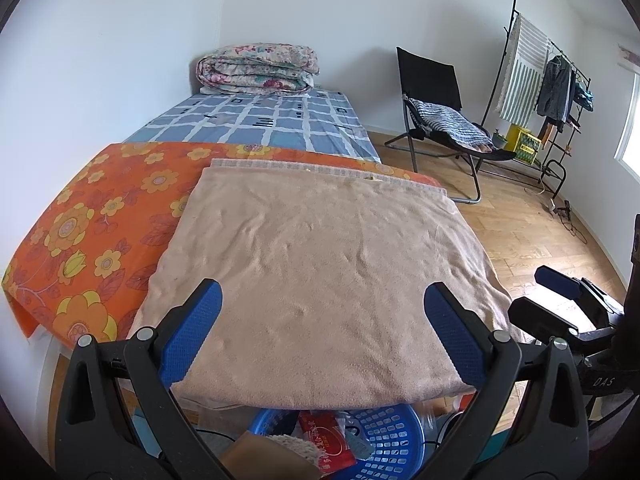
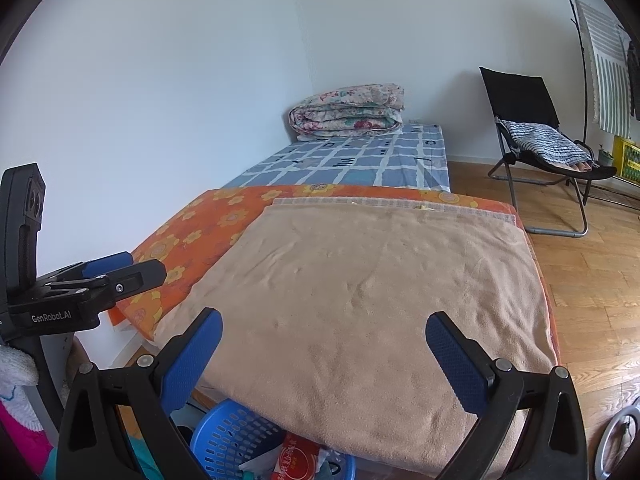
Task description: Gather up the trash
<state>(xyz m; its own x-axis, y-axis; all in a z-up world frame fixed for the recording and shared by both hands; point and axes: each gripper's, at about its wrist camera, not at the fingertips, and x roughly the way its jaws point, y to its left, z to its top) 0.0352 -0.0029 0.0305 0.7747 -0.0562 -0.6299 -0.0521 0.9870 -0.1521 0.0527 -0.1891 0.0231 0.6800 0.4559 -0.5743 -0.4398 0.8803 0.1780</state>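
A blue plastic basket (image 1: 384, 440) (image 2: 232, 440) stands on the floor under the near edge of the bed. It holds a red wrapper (image 1: 328, 440) (image 2: 296, 460) and other scraps. A small yellowish scrap (image 1: 374, 178) (image 2: 424, 207) lies at the far hem of the beige towel (image 1: 320, 264) (image 2: 380, 300). My left gripper (image 1: 323, 286) hovers open above the towel's near part with nothing between its fingers. My right gripper (image 2: 324, 314) is open and empty too, just to the right of the left one. Each shows at the side of the other's view: the right gripper (image 1: 560, 296) and the left gripper (image 2: 120, 268).
The towel lies on an orange flowered cloth (image 1: 100, 220) over a bed with a blue checked sheet (image 1: 260, 124) and a folded quilt (image 1: 256, 68). A black folding chair (image 1: 440, 112) and a clothes rack (image 1: 552, 80) stand on the wooden floor (image 1: 520, 232) to the right.
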